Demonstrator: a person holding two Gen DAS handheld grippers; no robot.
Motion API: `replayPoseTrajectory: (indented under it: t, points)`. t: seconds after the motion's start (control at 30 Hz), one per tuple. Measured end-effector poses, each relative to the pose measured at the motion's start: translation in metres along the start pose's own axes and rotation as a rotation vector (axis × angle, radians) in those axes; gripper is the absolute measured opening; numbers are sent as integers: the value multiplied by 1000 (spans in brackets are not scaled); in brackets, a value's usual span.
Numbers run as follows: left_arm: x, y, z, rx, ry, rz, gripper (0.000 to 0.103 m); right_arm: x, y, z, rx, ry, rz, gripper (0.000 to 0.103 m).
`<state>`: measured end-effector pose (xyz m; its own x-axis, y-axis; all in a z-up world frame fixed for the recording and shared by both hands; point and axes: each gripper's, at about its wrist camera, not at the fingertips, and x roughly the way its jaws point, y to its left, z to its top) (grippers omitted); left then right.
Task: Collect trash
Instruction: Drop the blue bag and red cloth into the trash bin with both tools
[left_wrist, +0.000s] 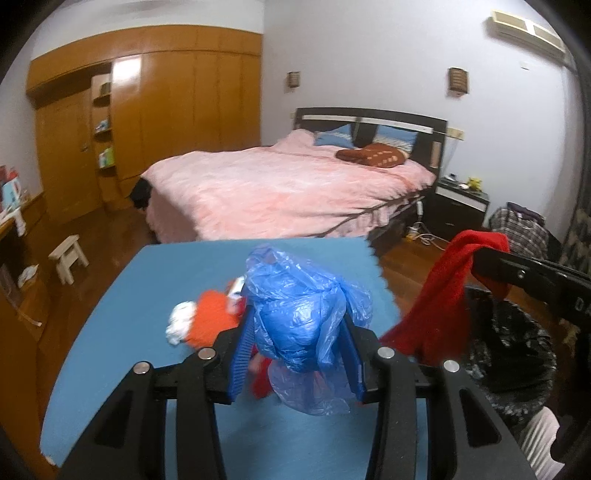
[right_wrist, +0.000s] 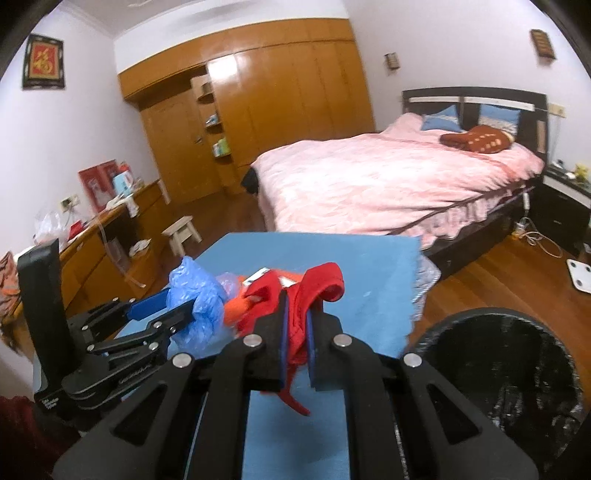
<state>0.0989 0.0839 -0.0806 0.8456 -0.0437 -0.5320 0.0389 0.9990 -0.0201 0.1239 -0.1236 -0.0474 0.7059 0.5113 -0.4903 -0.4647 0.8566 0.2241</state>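
My left gripper (left_wrist: 299, 332) is shut on a crumpled blue plastic bag (left_wrist: 303, 306), held above the blue table (left_wrist: 147, 295); from the right wrist view it sits at the left (right_wrist: 184, 308) with the blue bag (right_wrist: 197, 295) in it. My right gripper (right_wrist: 297, 325) is shut on a red cloth (right_wrist: 314, 291), which hangs from it at the right of the left wrist view (left_wrist: 443, 291). On the table lie an orange piece (left_wrist: 212, 314), a white paper wad (left_wrist: 181, 323) and a small wrapper (left_wrist: 236, 291). A black-lined trash bin (right_wrist: 517, 387) stands right of the table.
A bed with a pink cover (left_wrist: 288, 188) stands beyond the table, a wooden wardrobe (left_wrist: 166, 110) behind it. A small white stool (left_wrist: 70, 256) and a low wooden cabinet (right_wrist: 103, 240) are at the left. A black nightstand (left_wrist: 458, 203) and cables lie right of the bed.
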Motion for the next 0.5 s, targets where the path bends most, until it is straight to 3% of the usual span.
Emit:
replayPoseTrajectory:
  t: [0.5]
  points:
    - [37,-121,23,122,-33,-201,43,-52,-103,-4,83,-55,-243,7]
